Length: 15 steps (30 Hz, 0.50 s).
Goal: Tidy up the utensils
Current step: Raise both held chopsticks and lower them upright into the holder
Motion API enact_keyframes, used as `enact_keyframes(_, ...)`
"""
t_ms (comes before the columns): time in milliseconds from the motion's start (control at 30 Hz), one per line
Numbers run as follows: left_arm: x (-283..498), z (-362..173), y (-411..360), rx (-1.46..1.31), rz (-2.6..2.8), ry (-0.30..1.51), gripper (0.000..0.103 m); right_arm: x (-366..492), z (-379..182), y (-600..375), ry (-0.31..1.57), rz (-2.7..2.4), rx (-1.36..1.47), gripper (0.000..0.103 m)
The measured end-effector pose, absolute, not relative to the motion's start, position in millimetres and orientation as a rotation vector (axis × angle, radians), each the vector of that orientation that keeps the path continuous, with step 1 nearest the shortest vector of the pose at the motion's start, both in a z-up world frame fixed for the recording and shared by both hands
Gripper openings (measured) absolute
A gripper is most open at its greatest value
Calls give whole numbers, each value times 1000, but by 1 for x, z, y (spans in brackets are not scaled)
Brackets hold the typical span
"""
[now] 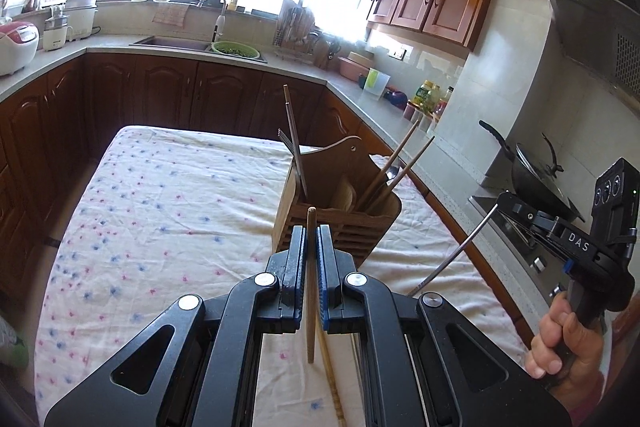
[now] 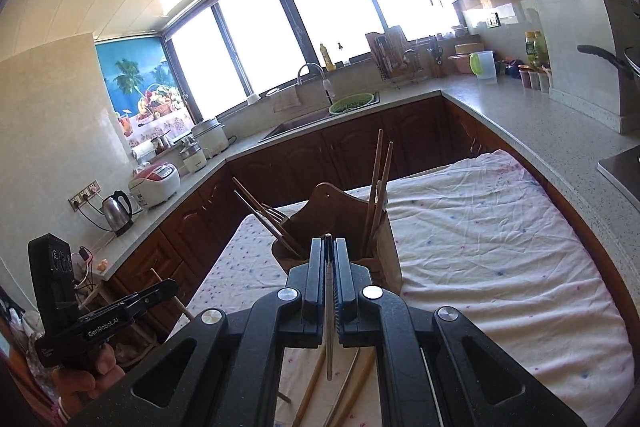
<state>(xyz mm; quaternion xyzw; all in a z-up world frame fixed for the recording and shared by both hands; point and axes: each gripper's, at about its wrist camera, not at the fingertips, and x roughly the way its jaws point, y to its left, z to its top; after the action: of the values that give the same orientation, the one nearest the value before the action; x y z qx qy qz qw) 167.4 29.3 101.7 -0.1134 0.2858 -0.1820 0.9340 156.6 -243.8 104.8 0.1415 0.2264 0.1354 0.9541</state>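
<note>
I have both claws in view, each raised above the cloth-covered surface.

Left claw: clenched on a wooden chopstick. The stick runs lengthwise between the pads; its blunt end shows just past the fingertips and its other end hangs below the claw over the cloth. From the right wrist view I see the same claw at lower left, with the stick crossing it at a slant.

Right claw: clenched on a thin metal utensil, held edge-on between the pads. I cannot tell which kind of utensil it is. In the left wrist view the handle sticks out from that claw as a slim grey rod slanting down toward the cloth. A hand grips the claw's handle.

Holder: a wooden box with a raised back, standing on the cloth directly ahead of both claws. Its compartments already carry chopsticks leaning right and a fork with more sticks leaning left.

Loose items: several sticks lie on the cloth beneath the claws, near the bottom edge of both views.

Neither held item touches the holder.
</note>
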Motion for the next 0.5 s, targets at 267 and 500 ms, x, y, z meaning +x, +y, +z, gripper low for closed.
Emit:
enact_keyframes(267,169,112,30,-239,-367,555,4,158,108,-245,447,276,288,4)
enact_keyframes(500,178,143,22,-209,-379,477,4,165,126,-250,401,265,286,4)
